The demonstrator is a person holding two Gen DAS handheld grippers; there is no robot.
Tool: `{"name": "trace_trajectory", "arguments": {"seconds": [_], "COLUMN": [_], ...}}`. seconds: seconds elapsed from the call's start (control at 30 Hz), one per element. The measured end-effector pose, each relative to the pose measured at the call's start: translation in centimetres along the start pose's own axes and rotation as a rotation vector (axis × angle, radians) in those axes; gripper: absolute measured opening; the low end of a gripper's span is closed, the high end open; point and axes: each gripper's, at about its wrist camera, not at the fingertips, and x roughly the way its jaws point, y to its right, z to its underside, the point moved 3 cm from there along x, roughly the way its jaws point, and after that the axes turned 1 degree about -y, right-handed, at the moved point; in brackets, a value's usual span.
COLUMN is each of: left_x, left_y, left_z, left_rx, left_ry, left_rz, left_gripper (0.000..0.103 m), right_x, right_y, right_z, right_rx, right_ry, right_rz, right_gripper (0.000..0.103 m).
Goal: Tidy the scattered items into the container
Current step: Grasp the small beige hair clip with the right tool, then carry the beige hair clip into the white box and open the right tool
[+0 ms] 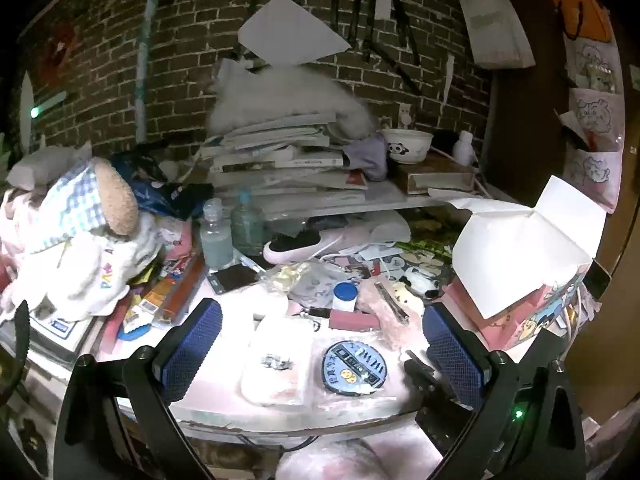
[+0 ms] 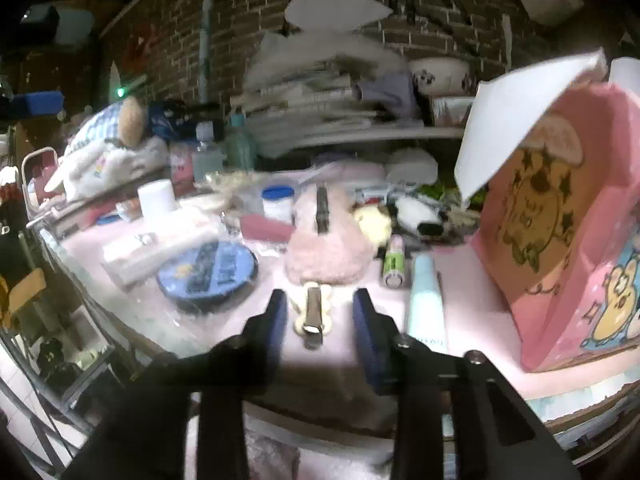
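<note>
Pink covers most of the desk (image 2: 460, 280) – a soft mat under the clutter. Legible writing is scarce: the white plush garment (image 1: 92, 268) at the left carries coloured letters, "PA" readable, the rest folded away; a pink pack (image 1: 178, 236) behind it shows "ex". The round blue badge (image 1: 355, 367) bears characters too small to read, plus two yellow smiley faces. The pale blue tube (image 2: 426, 300) has dark print at its near end, blurred.

Container: pink cartoon-printed box (image 2: 560, 232), flaps up, standing at the right of the desk, a drawn bear-like figure on its side.

Right gripper (image 2: 320, 312) – blue-padded jaws drawn fairly close but apart, low over the mat. Between them lies a small cream hair clip (image 2: 313, 314) with a dark metal bar; a gap shows on each side, pads not pressing it. Clip sits just in front of the pink fluffy clip (image 2: 326, 240), left of the green-labelled tube (image 2: 394, 262) and the pale blue tube, well left of the box.

Left gripper (image 1: 320, 344) – jaws wide apart, nothing between them; it hangs above the badge and a clear white packet (image 1: 278, 360). White jar with blue lid (image 1: 345, 296) stands beyond.
</note>
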Motion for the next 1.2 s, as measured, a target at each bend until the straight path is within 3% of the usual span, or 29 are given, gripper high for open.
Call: {"name": "trace_trajectory", "arguments": {"seconds": [0.1,0.5,0.77,0.97,1.07,1.2], "left_x": [0.1,0.4,1.1,1.5,1.7,2.0], "left_y": [0.1,0.0,-0.6,-0.4,-0.2,-0.2], "left_z": [-0.2,-0.1,0.0,-0.2,-0.1,-0.1], "left_rx": [-0.005,-0.020,-0.035,-0.031,-0.024,-0.027], "left_ry": [0.000,-0.019,-0.040,-0.043,-0.047,-0.050], "left_rz": [0.005,0.002,-0.005,0.013,0.013,0.020], "left_gripper": [0.100,0.100,0.100,0.100,0.100,0.100], "right_x": [0.0,-1.5,-5.2,-8.1,-8.9,-8.3], "right_y": [0.1,-1.4,-1.3,1.9,5.2,9.5], "right_z": [-0.1,-1.3,-6.4,-11.0,-13.1,-14.9], "right_rx": [-0.010,-0.103,-0.095,-0.079,-0.043,-0.008], "right_ry": [0.002,0.075,0.199,0.269,0.236,0.122], "right_rz": [-0.005,-0.046,-0.103,-0.066,-0.046,-0.003], "right_gripper": [0.016,0.016,0.016,0.016,0.016,0.016]}}
